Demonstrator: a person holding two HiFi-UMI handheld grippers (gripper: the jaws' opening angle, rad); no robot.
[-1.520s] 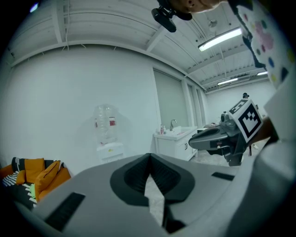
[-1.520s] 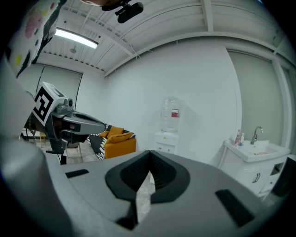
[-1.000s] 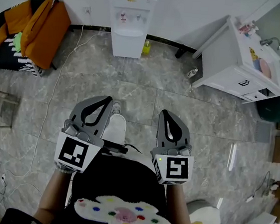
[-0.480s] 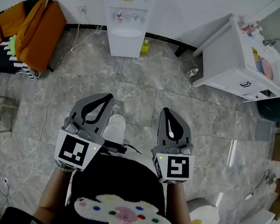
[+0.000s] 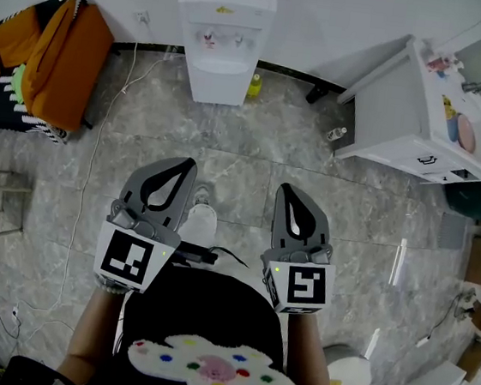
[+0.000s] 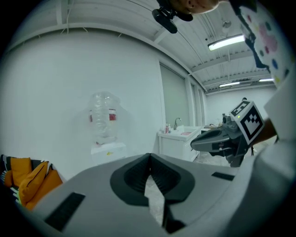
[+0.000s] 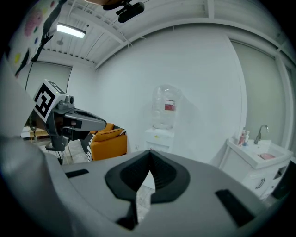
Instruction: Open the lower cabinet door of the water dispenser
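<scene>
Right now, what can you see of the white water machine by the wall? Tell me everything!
The water dispenser is a tall white box, plastic by its look, standing upright on the grey stone floor against the white wall. A clear bottle with a red label sits on top. Small taps show on its front. Its lower front looks flat and shut. A small yellow bottle stands on the floor close beside it.

A staged domestic room: a white water dispenser (image 5: 222, 47) stands against a bare wall, with an orange armchair (image 5: 62, 55) to its left, a white sink cabinet (image 5: 413, 112) to its right and marble-look floor tiles (image 5: 253, 159) before it.
</scene>
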